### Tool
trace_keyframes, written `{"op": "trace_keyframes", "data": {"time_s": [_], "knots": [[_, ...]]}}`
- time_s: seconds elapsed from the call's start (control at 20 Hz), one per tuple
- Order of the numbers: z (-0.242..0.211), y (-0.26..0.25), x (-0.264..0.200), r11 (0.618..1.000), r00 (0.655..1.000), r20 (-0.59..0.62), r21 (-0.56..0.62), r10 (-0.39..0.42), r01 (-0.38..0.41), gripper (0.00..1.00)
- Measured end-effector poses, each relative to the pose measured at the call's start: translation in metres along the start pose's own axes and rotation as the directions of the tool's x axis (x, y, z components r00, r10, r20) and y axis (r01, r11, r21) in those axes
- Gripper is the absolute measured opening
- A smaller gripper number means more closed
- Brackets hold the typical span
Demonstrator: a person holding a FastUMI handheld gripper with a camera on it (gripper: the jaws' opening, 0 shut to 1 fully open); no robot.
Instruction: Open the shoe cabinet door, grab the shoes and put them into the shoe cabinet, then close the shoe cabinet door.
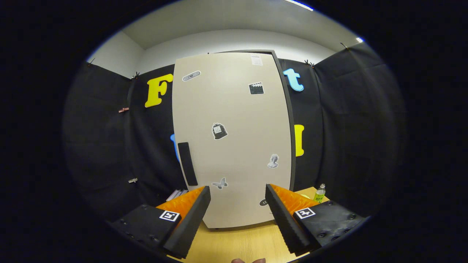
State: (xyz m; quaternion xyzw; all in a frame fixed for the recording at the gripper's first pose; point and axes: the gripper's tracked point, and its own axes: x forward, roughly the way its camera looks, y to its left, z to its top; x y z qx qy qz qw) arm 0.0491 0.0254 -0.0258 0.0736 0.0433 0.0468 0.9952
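Booth walled in black cloth (351, 120), pale ceiling above. Floor surface is a light wooden table (237, 244), running from under the fingers up to the foot of the cabinet.

Shoe cabinet (234, 138) stands upright on the table, straight ahead, beyond the fingers. Its door (241, 117) is beige and faces the camera, appearing shut: flat face, dark edge down the right side. A dark vertical handle (187, 163) sits low on the door's left edge. Several small stickers dot the door: a clapperboard (256, 88) near the top right, a bell-shaped one (219, 131) at the middle, a bust (273, 160) lower right, a butterfly (220, 183) low down, just above the gap between the fingers.

Gripper (237, 199): fingers spread wide apart, nothing between them, touching nothing. Fingertips appear short of the door's lower part; the gap frames the door's bottom edge and bare table.

Small green bottle (320, 193) stands on the table right of the cabinet, just beyond the right finger. Something pale and flat, perhaps stacked books or papers (177, 194), peeks out left of the cabinet base, behind the left finger; too hidden to identify.

Part of a hand (248, 260) shows at the near edge of the table below the fingers.
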Motion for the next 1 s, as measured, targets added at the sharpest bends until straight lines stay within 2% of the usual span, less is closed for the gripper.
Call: {"op": "trace_keyframes", "data": {"time_s": [1.0], "knots": [[0.0014,0.0017,0.0023,1.0,1.0,0.002,-0.004,0.006,-0.006,0.98]]}}
